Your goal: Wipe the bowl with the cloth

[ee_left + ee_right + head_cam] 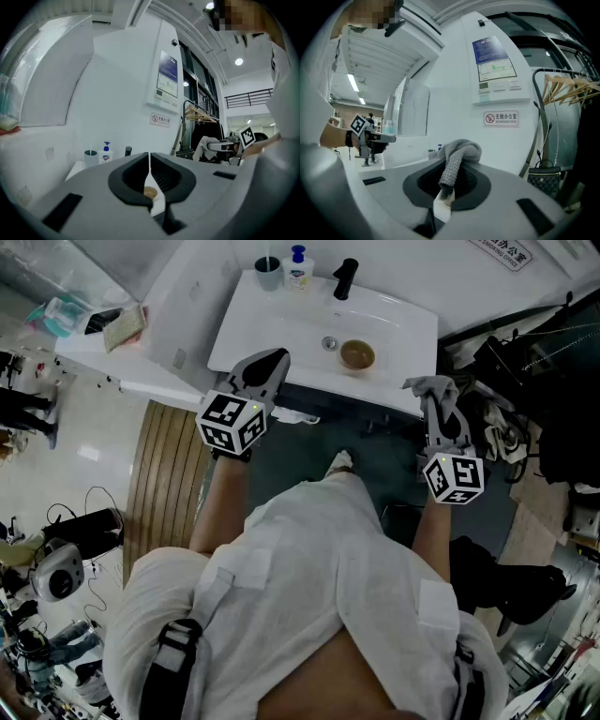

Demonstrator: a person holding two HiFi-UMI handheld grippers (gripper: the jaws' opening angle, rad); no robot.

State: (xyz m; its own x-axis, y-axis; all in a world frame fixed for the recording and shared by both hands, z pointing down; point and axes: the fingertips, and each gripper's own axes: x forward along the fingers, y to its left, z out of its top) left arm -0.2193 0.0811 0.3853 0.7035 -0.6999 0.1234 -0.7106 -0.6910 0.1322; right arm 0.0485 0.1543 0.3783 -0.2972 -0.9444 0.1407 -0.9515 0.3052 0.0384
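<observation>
The bowl (pixel 357 355), brown inside, sat in the white sink (pixel 272 320) basin just beside the drain (pixel 329 343). A cup (pixel 267 273) and a soap bottle (pixel 298 268) stood at the sink's back edge. Both were held near level at the sink's front edge: the left tongs (pixel 270 360) clenched empty, the right tongs (pixel 439 404) grasping the grey cloth (pixel 427 385).

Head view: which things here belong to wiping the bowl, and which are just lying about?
For the job: bowl; cloth, held in the right gripper; sink, where the bowl sits.
Lying about: soap bottle; cup; tap; handbag; hangers.
</observation>
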